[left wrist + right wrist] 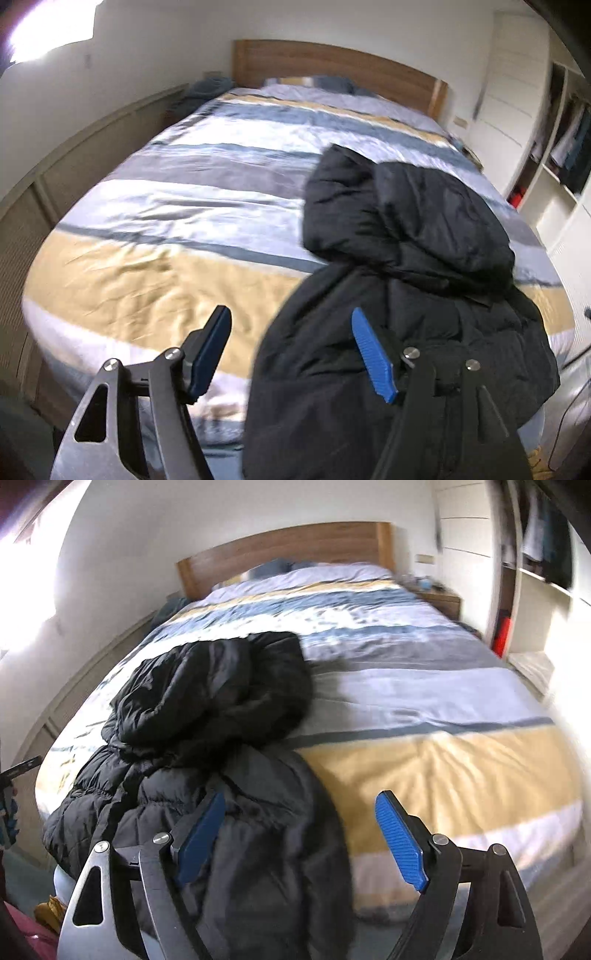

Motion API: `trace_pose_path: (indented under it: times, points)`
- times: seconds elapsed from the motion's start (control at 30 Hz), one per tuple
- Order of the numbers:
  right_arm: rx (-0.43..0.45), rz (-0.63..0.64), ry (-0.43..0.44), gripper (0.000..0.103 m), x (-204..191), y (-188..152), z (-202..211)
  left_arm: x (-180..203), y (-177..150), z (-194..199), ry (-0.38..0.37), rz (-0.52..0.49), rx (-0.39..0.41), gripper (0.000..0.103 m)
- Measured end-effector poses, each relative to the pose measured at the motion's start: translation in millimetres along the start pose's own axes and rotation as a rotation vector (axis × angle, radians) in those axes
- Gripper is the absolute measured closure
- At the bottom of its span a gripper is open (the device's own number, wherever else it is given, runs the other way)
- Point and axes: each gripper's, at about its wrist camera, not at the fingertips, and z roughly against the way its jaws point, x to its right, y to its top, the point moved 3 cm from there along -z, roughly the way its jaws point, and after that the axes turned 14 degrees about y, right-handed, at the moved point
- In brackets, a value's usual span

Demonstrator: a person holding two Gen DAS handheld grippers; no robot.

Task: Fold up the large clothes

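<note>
Black jacket (406, 236) lies beyond open left hand-held gripper (291, 325).

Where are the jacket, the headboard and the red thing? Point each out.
Jacket (207, 701): right wrist view, on its bunched hood.
Headboard (280, 554): right wrist view, on its wooden face.
Red thing (502, 635): right wrist view, on its side.

The left gripper (291, 350) tilts downward with its jaws spread wide, nothing pressed between its blue pads (373, 356). The right gripper (306, 834) tilts downward likewise, jaws wide apart, and its blue pads (400, 843) clamp nothing.
</note>
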Motion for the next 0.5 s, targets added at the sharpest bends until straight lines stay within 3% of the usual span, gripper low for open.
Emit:
trace_pose_path:
  times: [0.2, 0.3, 0.43, 0.5]
  points:
    - [0.017, -0.034, -0.022, 0.015, 9.3, -26.2, 22.2, -46.6, -24.1, 9.8, 0.012, 0.096, -0.015, 0.036]
    - [0.006, -0.061, -0.013, 0.013, 14.2, -40.9, 18.5, -58.1, -43.3, 1.8, 0.016, 0.125, -0.062, 0.036]
    - [-0.013, -0.138, 0.019, 0.003, 25.1, -59.9, 1.6, -62.8, -71.5, -19.1, -0.032, 0.179, -0.151, 0.036]
    - [-0.041, -0.175, 0.037, 0.002, 30.7, -68.6, -11.3, -64.5, -85.7, -32.7, -0.08, 0.224, -0.2, 0.036]
